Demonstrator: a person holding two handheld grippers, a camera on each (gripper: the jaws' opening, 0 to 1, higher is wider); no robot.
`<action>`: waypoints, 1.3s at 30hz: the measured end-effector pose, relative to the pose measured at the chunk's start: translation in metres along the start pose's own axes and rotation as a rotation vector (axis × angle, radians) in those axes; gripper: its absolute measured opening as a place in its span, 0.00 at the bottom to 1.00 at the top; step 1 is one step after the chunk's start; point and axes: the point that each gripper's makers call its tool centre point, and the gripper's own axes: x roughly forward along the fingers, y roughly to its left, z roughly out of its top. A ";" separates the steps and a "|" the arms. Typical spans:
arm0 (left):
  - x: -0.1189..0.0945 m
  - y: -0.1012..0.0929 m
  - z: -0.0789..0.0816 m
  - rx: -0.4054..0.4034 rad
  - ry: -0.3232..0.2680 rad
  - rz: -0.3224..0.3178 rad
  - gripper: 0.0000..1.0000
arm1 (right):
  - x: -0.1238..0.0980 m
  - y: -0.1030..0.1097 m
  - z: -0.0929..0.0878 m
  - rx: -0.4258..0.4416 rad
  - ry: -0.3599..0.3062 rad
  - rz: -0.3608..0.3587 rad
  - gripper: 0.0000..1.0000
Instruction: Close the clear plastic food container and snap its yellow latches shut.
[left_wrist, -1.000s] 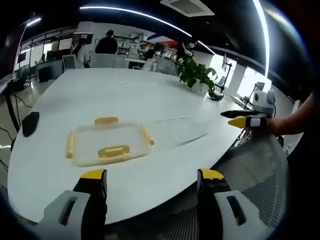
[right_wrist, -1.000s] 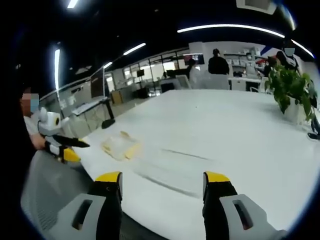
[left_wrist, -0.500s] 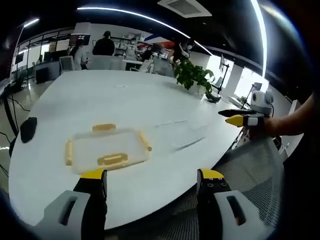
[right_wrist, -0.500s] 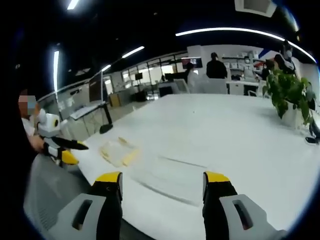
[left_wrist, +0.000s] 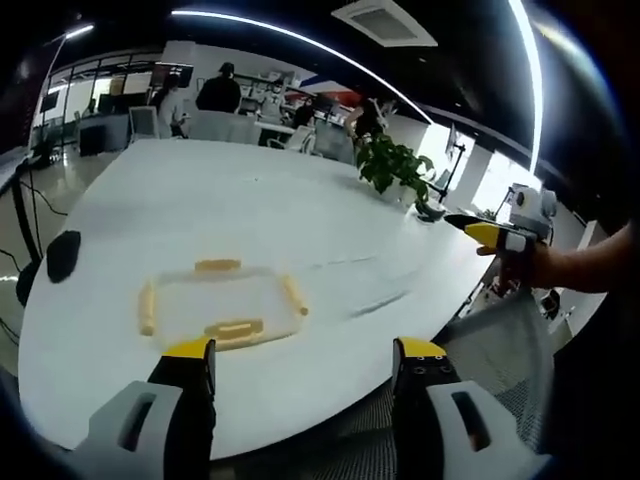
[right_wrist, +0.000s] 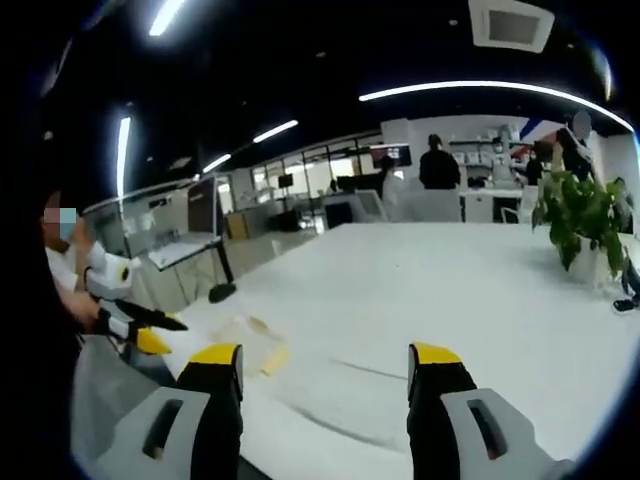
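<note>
On white table (left_wrist: 300, 210), clear container (left_wrist: 220, 303).

— Bright, even office light from long ceiling strips (left_wrist: 300, 35), arcing overhead through fisheye bending; more strips (right_wrist: 480, 88) glowing above in the right gripper view.
— Any glare?
— Soft sheen across the white table (left_wrist: 250, 210), strongest toward the far right by the windows (left_wrist: 495, 165), blown out to white. Hardly any shadows; only faint grey streaks on the tabletop.
— Sharpness?
— Fairly crisp in the centre of the left gripper view, clear container (left_wrist: 222, 305) readable yet pale against the table. Softer in the right gripper view, container (right_wrist: 250, 340) smeared and washed out. Strong curving and darkening toward every edge; ceiling mostly black.
</note>
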 end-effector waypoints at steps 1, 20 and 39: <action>0.000 0.001 -0.002 -0.003 0.005 0.001 0.72 | -0.001 0.002 -0.002 -0.006 0.005 0.005 0.66; -0.002 0.009 -0.002 0.003 0.030 -0.018 0.70 | 0.007 0.003 0.012 0.029 -0.039 -0.004 0.63; -0.016 0.042 0.003 -0.036 0.019 -0.025 0.66 | 0.034 0.035 0.029 0.058 -0.094 0.031 0.58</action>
